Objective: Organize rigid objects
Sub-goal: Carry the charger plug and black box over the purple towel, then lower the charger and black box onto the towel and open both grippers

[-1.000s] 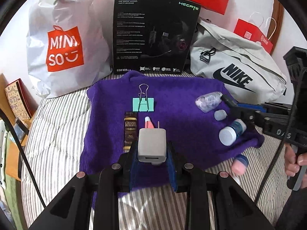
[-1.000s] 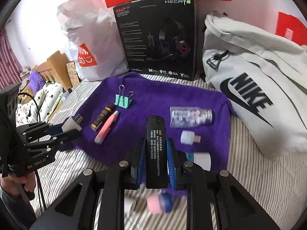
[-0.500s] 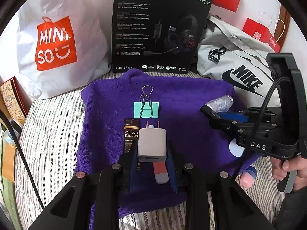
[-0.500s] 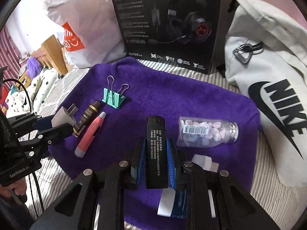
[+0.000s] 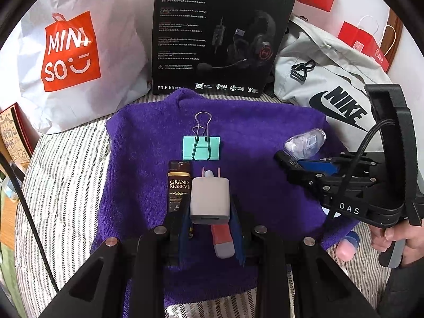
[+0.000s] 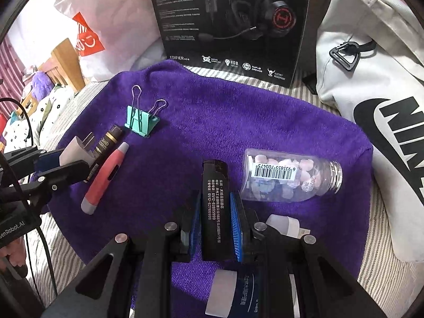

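Note:
My left gripper (image 5: 210, 212) is shut on a white charger plug (image 5: 209, 196), low over the near part of the purple towel (image 5: 265, 122). Under it lie a brown "Grand Reserve" tube (image 5: 178, 185) and a red pen-shaped item (image 5: 222, 238). A mint binder clip (image 5: 201, 147) sits just beyond them. My right gripper (image 6: 215, 198) is shut on a black lighter (image 6: 213, 206), close above the towel (image 6: 225, 122) and left of a clear bottle of tablets (image 6: 288, 177) lying on its side. A white USB adapter (image 6: 285, 225) and a blue-and-white bottle (image 6: 233, 294) lie under the right gripper.
A black headset box (image 5: 222, 31) stands behind the towel, with a white Miniso bag (image 5: 71, 53) to its left and a grey Nike bag (image 5: 331, 90) to its right. A pink-and-blue item (image 5: 348, 247) lies off the towel on the striped sheet (image 5: 61, 185).
Both grippers have sunk and come forward over the towel. The right gripper with the lighter now sits beside the tablet bottle; the adapter and the blue bottle have slid under it.

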A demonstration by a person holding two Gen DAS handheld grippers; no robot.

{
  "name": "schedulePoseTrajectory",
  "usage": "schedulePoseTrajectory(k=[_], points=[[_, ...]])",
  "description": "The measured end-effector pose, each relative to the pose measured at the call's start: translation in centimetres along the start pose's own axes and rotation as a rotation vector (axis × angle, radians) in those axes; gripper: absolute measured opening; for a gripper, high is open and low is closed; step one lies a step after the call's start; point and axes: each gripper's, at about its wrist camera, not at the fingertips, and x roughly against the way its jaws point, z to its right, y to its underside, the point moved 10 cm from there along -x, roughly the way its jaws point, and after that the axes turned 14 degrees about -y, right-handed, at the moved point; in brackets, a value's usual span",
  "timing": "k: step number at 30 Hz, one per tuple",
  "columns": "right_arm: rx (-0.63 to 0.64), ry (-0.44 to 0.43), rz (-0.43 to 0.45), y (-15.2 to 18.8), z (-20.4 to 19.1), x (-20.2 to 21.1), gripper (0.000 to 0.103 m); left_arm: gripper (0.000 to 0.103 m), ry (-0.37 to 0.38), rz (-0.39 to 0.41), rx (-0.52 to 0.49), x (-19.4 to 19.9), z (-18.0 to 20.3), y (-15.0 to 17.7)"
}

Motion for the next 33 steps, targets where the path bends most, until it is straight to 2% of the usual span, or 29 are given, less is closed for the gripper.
schedulePoseTrajectory(k=[7,9,11,14,18,22,27,30,33], points=[[0.032,0.0,-0.005,0.2,-0.2,-0.1,0.024,0.026,-0.006,0.0,0.003,0.3,-0.5,0.1],[0.041,-0.009,-0.011,0.3,-0.4,-0.1,0.029,0.026,-0.013,-0.001,0.003,0.3,-0.6,0.2],[0.033,-0.037,-0.013,0.3,-0.7,-0.1,0.043,0.026,-0.011,-0.002,0.004,0.3,-0.7,0.2],[0.029,-0.021,-0.017,0.5,-0.7,0.2,0.046,0.026,-0.008,-0.004,0.003,0.3,-0.6,0.2],[0.039,0.012,0.007,0.6,-0.5,2.0,0.046,0.026,-0.004,-0.008,-0.011,0.0,0.2,-0.1],[0.046,0.034,0.04,1.1,-0.3,3.9,0.053,0.026,-0.004,-0.012,-0.025,-0.5,1.1,-0.4],[0.032,0.04,0.071,2.5,0.4,6.3,0.053,0.026,-0.005,-0.019,-0.052,-1.4,2.7,-1.2],[0.022,0.08,0.091,3.5,1.0,7.7,0.055,0.026,-0.014,-0.024,-0.072,-2.1,3.7,-1.5],[0.027,0.095,0.128,4.4,1.1,9.2,0.062,0.026,-0.024,-0.033,-0.071,-2.9,4.4,-1.6]])
